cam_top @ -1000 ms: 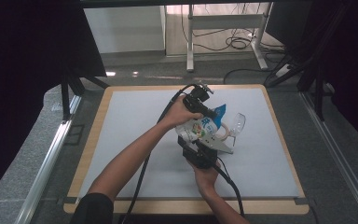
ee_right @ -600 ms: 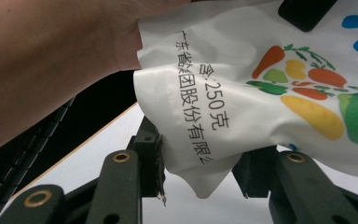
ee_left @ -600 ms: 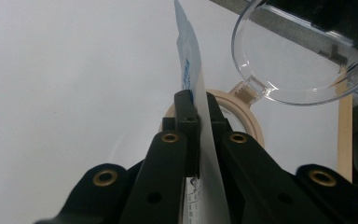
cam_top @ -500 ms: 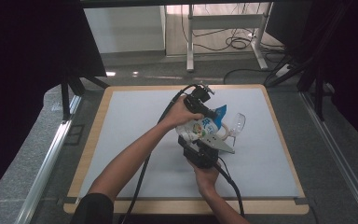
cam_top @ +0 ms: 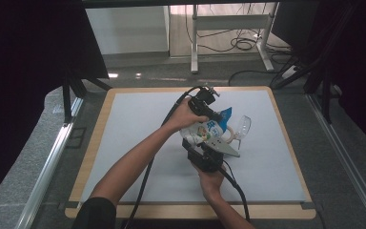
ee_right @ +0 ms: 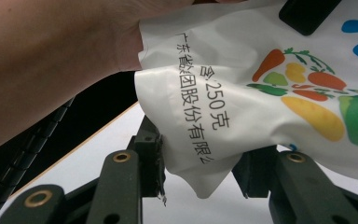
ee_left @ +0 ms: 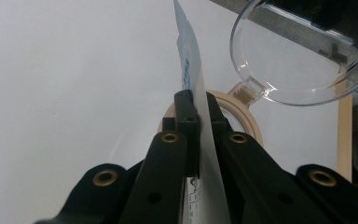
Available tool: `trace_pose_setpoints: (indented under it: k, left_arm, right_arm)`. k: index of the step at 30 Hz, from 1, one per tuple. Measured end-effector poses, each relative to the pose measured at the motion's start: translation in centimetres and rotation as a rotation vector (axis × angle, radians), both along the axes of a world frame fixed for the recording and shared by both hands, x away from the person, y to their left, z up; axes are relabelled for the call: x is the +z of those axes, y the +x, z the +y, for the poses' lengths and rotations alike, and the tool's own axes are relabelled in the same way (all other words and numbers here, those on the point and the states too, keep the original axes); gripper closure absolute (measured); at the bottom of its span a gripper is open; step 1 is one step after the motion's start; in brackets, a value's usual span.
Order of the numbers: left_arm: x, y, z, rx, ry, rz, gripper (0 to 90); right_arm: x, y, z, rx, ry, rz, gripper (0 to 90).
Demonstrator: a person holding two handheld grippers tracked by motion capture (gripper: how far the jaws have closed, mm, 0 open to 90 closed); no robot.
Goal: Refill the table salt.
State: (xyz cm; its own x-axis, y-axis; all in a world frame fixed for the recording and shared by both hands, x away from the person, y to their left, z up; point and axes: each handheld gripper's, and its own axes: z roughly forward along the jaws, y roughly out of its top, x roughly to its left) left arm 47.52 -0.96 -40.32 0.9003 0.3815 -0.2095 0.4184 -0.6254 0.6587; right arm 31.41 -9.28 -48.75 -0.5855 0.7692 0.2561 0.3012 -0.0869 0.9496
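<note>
left claw (ee_left: 199, 100) clamped on pouch (ee_left: 189, 60) edge, right claw (ee_right: 200, 154) wide around its corner, beside clear glass (ee_left: 303, 51)

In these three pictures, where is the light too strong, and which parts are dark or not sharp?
High view: the floor beyond the table glares white at the top, while both side edges fall into black. Left gripper view: the mat is washed out to pale grey, the clear bowl stays sharp, and the tongs shut on the pouch. Right gripper view: the forearm is soft, but the pouch's print is legible.
</note>
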Motion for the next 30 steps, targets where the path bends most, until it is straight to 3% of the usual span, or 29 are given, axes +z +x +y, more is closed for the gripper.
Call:
trace_pose_setpoints:
  k: [30]
  left_arm:
    - [-0.11,0.04,-0.18,-0.002,0.004,0.0,89.8]
  right_arm:
    - [0.03,0.03,-0.08,-0.007,0.004,0.0,59.1]
